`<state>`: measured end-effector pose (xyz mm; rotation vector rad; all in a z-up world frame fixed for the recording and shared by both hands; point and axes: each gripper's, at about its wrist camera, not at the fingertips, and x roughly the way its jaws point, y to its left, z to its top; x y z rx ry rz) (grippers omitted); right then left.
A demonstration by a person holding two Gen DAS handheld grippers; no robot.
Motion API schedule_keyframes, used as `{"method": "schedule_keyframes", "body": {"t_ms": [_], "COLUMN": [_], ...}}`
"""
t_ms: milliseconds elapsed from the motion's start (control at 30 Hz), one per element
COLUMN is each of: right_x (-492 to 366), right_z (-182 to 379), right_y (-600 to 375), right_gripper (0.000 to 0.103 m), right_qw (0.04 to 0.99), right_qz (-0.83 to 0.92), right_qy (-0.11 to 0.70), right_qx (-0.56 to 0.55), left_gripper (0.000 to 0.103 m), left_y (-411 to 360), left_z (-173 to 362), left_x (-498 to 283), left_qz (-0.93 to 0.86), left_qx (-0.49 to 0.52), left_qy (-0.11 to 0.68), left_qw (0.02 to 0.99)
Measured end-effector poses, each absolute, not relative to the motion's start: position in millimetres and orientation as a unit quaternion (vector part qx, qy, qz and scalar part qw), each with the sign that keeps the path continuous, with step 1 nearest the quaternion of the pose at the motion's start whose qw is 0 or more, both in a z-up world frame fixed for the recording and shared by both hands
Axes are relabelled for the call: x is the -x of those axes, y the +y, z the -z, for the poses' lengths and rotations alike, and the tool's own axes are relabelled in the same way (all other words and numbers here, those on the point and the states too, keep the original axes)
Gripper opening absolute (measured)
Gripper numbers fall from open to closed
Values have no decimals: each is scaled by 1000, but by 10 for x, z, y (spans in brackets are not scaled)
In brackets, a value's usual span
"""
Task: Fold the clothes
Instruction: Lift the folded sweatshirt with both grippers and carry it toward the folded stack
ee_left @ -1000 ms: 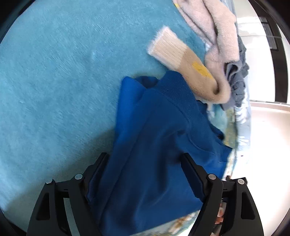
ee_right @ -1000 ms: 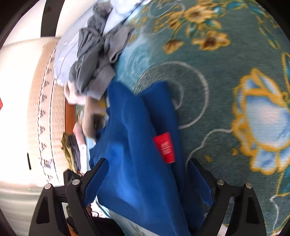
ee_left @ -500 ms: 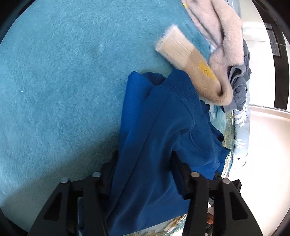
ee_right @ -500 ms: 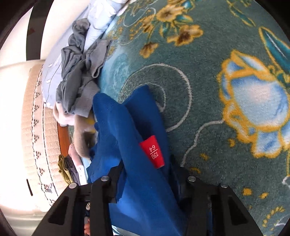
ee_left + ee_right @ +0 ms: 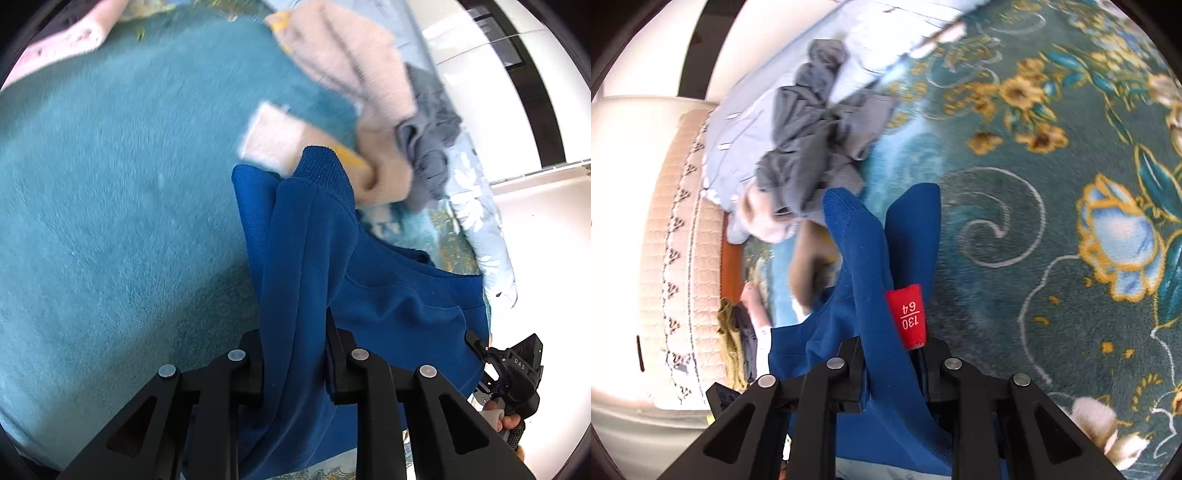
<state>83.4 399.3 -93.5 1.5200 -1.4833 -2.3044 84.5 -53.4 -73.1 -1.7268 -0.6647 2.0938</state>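
Both grippers pinch the blue sweatshirt (image 5: 295, 295): the left gripper (image 5: 293, 365) and the right gripper (image 5: 892, 369) each clamp a gathered band of it. Its long axis runs straight ahead from the jaws over the teal carpet (image 5: 110, 221), toward the heap of beige and grey clothes (image 5: 388, 122). 1 second ago both jaws stood wide; now they are closed and the cloth is bunched.

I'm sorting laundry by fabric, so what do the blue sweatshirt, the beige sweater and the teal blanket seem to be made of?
Blue sweatshirt: probably cotton fleece knit, matte, with a ribbed cuff. Beige sweater: fuzzy, likely a wool or acrylic knit; blurred, so not certain. Teal blanket: plush, short-pile fleece with a soft sheen, probably synthetic.
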Motion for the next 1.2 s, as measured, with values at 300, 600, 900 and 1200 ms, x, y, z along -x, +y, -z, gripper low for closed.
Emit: {"method": "schedule_keyframes", "body": {"t_ms": [300, 600, 900, 1200], "right_x": [-726, -247, 229, 832], "right_z": [243, -555, -1217, -1260], "right_y": [3538, 2516, 1321, 101], "right_gripper": [21, 21, 21, 21], "right_qw": [90, 217, 330, 381], "right_qz": [769, 785, 778, 756], "right_qy": [-453, -407, -349, -318], "right_qx": [-442, -414, -404, -427], "left_gripper": [23, 23, 23, 23], "left_y": [-771, -1519, -2586, -3396], "left_z": [223, -951, -1370, -1319], "left_x": [-336, -673, -1085, -795], "left_qz": [-806, -889, -917, -919], "left_qx": [517, 393, 330, 329], "left_qy": [-226, -193, -218, -216], "left_qw": [178, 135, 61, 4]}}
